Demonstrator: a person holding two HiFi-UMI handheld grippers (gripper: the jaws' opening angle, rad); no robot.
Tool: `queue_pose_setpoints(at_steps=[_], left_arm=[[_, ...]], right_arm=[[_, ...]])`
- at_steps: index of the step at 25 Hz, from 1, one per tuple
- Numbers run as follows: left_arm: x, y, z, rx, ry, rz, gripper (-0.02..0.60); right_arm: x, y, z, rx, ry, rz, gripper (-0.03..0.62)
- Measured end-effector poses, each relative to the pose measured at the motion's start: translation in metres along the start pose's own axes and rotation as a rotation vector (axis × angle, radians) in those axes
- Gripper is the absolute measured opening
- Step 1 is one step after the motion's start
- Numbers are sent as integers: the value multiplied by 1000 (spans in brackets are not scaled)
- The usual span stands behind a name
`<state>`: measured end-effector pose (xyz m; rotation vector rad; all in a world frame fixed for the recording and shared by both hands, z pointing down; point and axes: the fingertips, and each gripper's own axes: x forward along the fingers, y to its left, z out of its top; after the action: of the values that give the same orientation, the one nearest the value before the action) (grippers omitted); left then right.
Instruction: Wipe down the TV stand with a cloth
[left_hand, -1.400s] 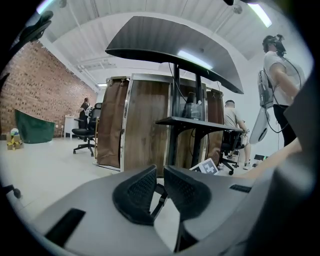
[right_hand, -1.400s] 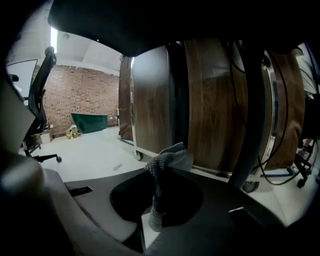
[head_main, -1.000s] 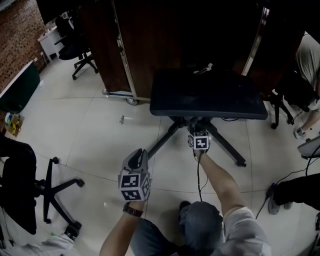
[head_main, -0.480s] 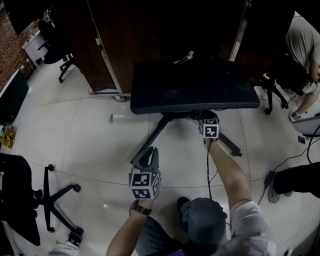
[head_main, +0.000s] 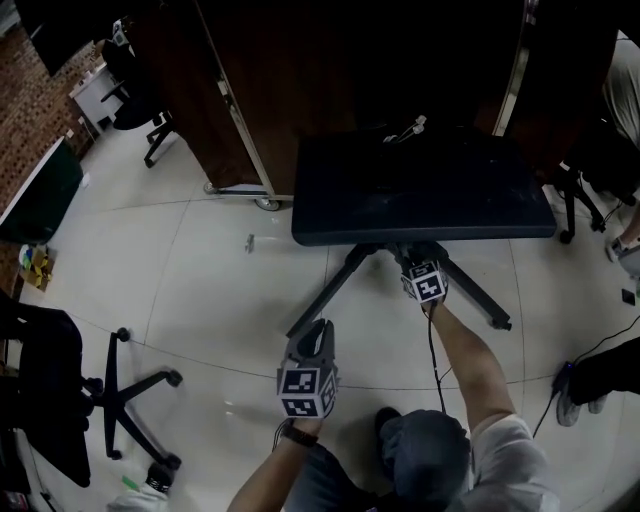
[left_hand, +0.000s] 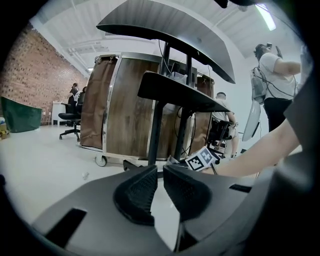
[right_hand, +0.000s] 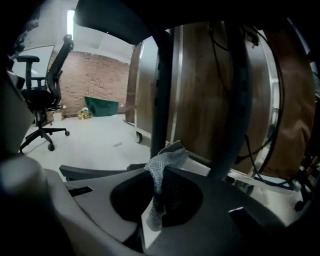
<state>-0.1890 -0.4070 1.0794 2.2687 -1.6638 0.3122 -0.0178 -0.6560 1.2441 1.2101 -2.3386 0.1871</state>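
The TV stand's dark top (head_main: 420, 190) fills the upper middle of the head view, with splayed legs (head_main: 330, 295) below it. My right gripper (head_main: 418, 256) reaches under the top's front edge by the post (right_hand: 162, 90). It is shut on a grey mesh cloth (right_hand: 162, 162), which sticks up from between the jaws. My left gripper (head_main: 320, 330) hovers over the floor near the left leg. Its pads (left_hand: 137, 192) stand a narrow slit apart with nothing between them. The stand's shelf (left_hand: 175, 92) shows ahead of my left gripper (left_hand: 160, 175).
A wood-panelled cabinet on casters (head_main: 260, 90) stands behind the stand. Office chairs (head_main: 60, 380) sit at the left, another at the far left (head_main: 140, 100). Cables (head_main: 590, 350) trail on the floor at right. A person (left_hand: 277, 75) stands to the right.
My left gripper has sunk and drifted right toward the stand's left leg. My right gripper, still holding the cloth, has shifted lower under the top's front edge.
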Motion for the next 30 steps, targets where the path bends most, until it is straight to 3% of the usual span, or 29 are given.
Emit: queue_pose_setpoints(at_steps=[4, 10, 15, 19, 22, 24, 26, 30], left_arm=[[-14, 9, -14, 54, 6, 23, 66], [-32, 45, -39, 84, 27, 106, 61], [-50, 65, -59, 60, 57, 178, 61], [-47, 53, -73, 55, 73, 159, 61], [-41, 41, -82, 48, 94, 137, 61], [-36, 37, -79, 54, 91, 127, 61], [-30, 32, -73, 70, 80, 112, 61], [-17, 14, -51, 109, 20, 56, 61]], right_arm=[[41, 54, 26, -41, 1, 91, 27], [88, 112, -29, 39, 116, 157, 26], [60, 233, -49, -55, 102, 399, 26], [18, 333, -49, -118, 73, 632, 26], [-8, 369, -41, -100, 29, 734, 26], [-10, 357, -29, -71, -15, 717, 26], [-1, 309, -20, -40, -52, 606, 26], [14, 112, -17, 175, -113, 126, 26]])
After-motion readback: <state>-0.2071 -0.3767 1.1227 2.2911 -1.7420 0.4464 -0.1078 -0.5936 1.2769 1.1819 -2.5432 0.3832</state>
